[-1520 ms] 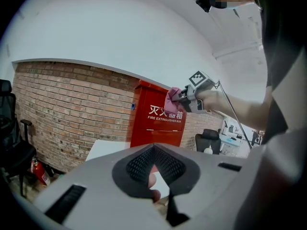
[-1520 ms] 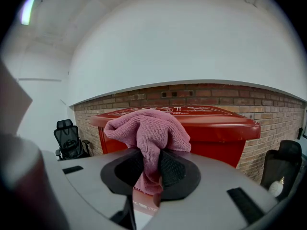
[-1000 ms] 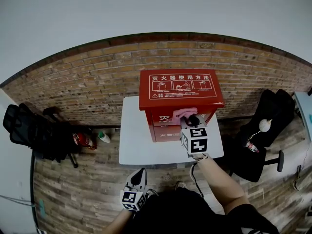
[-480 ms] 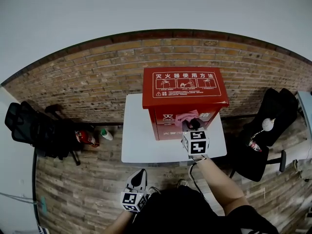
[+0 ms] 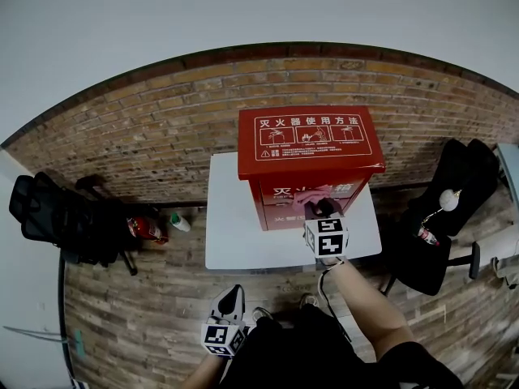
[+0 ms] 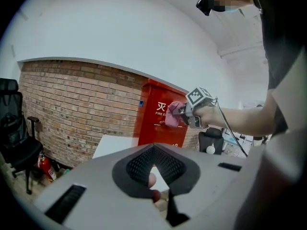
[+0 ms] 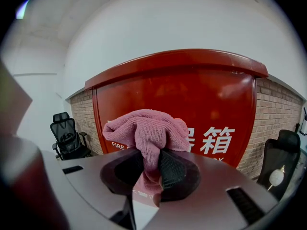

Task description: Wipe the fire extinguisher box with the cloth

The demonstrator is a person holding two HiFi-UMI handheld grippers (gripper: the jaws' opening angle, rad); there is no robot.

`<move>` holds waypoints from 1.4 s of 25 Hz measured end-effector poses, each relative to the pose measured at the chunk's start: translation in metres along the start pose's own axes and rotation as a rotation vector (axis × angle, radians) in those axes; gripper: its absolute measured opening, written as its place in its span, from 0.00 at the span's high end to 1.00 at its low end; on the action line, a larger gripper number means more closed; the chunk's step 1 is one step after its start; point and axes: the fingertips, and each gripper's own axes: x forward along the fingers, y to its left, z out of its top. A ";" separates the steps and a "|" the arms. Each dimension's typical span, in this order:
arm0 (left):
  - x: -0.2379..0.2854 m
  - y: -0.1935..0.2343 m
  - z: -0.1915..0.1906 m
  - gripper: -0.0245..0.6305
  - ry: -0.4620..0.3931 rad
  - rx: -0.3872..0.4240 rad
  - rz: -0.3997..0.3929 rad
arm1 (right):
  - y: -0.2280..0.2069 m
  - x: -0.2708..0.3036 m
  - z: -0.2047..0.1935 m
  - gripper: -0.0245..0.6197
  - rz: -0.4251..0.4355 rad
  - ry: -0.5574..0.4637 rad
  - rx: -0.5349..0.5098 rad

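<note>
The right tongs (image 7: 149, 169) are clenched on a pink terry cloth (image 7: 144, 128). Its nubbly folds bunch above their black ribbed rubber, up against the glossy red metal front of the fire extinguisher box (image 7: 211, 95). In the head view the box stands toward 1 o'clock on the white rectangular tabletop (image 5: 235, 233), and the cloth is mostly hidden behind the marker cube (image 5: 327, 237). The left tongs (image 6: 153, 150) hang at 6 o'clock, off the tabletop, their meshed tips closed together on nothing. A black mesh chair (image 5: 49, 213) sits at 9 o'clock by the rough brick wall (image 5: 146, 136).
</note>
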 end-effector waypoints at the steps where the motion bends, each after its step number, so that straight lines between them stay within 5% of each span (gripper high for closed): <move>1: -0.001 0.001 -0.001 0.94 0.002 -0.001 -0.003 | 0.000 0.002 -0.003 0.82 0.001 0.001 0.003; 35: 0.004 0.018 0.005 0.94 0.006 0.042 -0.006 | -0.003 0.043 -0.087 0.82 0.006 0.100 0.025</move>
